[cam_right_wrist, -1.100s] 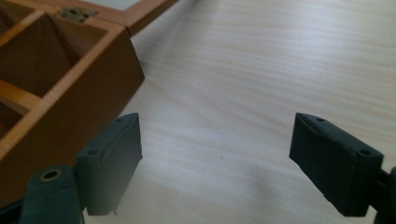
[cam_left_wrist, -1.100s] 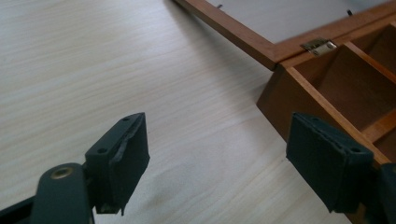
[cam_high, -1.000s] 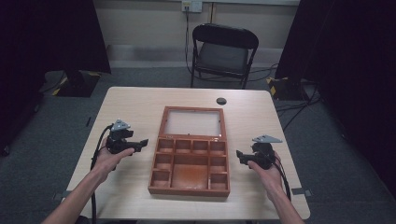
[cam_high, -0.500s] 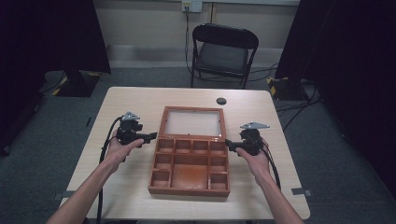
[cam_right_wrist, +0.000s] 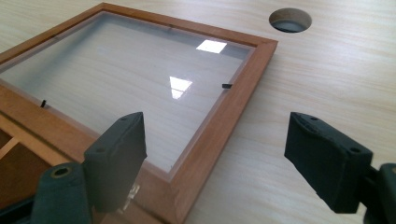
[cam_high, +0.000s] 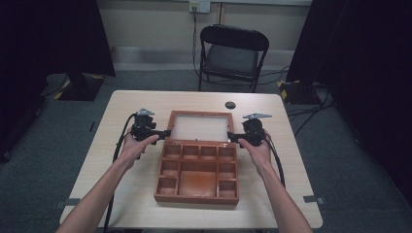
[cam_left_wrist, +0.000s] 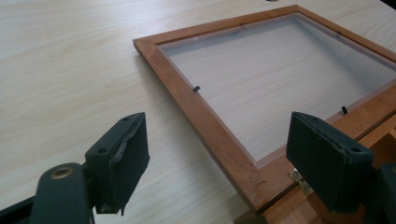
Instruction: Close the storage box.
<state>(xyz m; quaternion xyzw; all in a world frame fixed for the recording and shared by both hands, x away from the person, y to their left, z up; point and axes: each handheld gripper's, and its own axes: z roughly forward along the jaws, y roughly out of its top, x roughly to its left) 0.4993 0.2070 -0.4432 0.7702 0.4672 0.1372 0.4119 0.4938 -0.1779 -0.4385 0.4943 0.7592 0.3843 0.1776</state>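
Both grippers have their jaws spread with nothing between the pads. The left gripper [cam_high: 154, 132] sits at the left side of the wooden box [cam_high: 198, 170], and the right gripper [cam_high: 239, 138] sits at its right side. Each is level with the line where the glass lid [cam_high: 200, 127] meets the box body. The right gripper's jaws have just been closing a little, with nothing between them.

In the left gripper view the spread jaws straddle the lid's near left corner [cam_left_wrist: 254, 186], where a small metal hinge [cam_left_wrist: 299, 179] shows. In the right gripper view the jaws straddle the lid's near right corner [cam_right_wrist: 184, 193]. My reading is that the two are set symmetrically so each can take one side rail of the frame and swing the lid over the box together, keeping it level and sparing the hinges any twist.

The box lies in the middle of the table [cam_high: 121, 160], open. Its body, nearer the person, is reddish-brown wood split into small compartments around one larger one, all looking bare. The lid lies flat on the far side, a wooden frame around a clear pane through which the pale tabletop shows. A round hole in the table [cam_high: 230, 105] lies just beyond it.
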